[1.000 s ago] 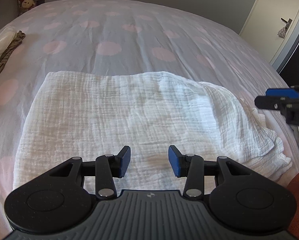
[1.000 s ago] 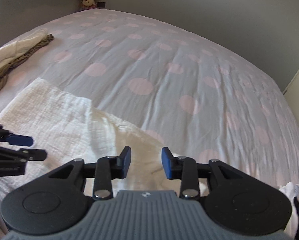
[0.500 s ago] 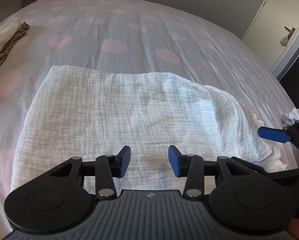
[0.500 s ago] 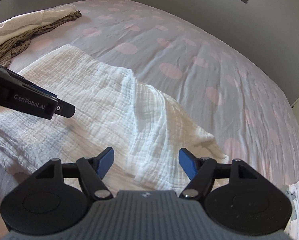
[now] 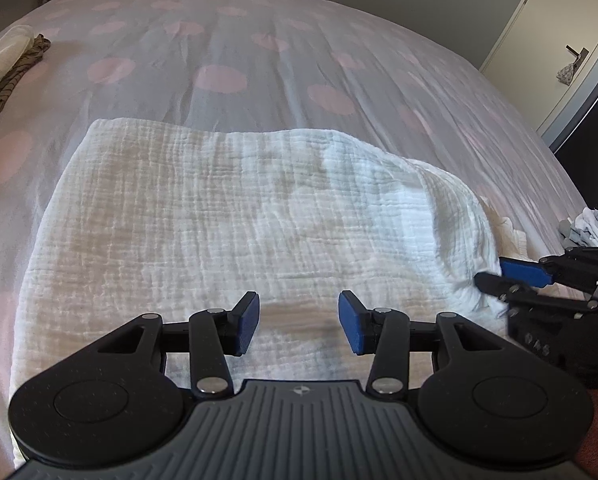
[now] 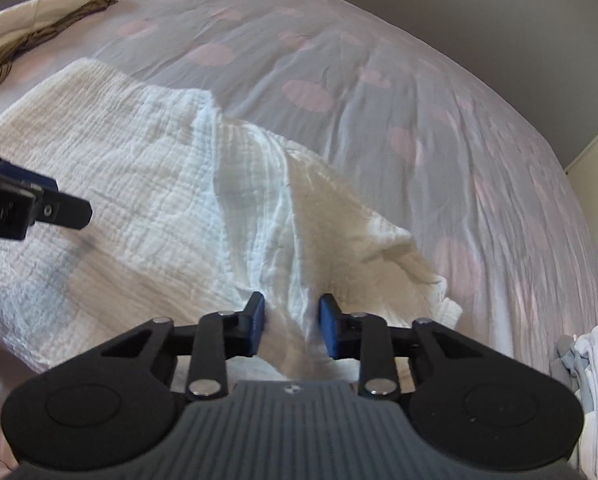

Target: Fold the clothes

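A white crinkled muslin cloth (image 5: pixel 239 216) lies partly folded on the bed, also in the right wrist view (image 6: pixel 131 184). My left gripper (image 5: pixel 299 326) is open and empty, low over the cloth's near edge. My right gripper (image 6: pixel 293 326) has closed on a bunched ridge of the cloth's right end, with fabric between its blue pads. It shows in the left wrist view (image 5: pixel 511 280) at the cloth's right edge. The left gripper's finger shows in the right wrist view (image 6: pixel 63 212) at the left.
The bed (image 5: pixel 279 60) has a pale cover with pink dots. A cream and brown striped garment (image 6: pixel 39 28) lies at the far left. A pile of white and grey clothes (image 6: pixel 591 368) sits at the bed's right edge. A door (image 5: pixel 559 32) is at the right.
My right gripper moved down onto the cloth's right end and narrowed from wide open to closed on a fabric ridge. My left gripper stayed open over the near edge.
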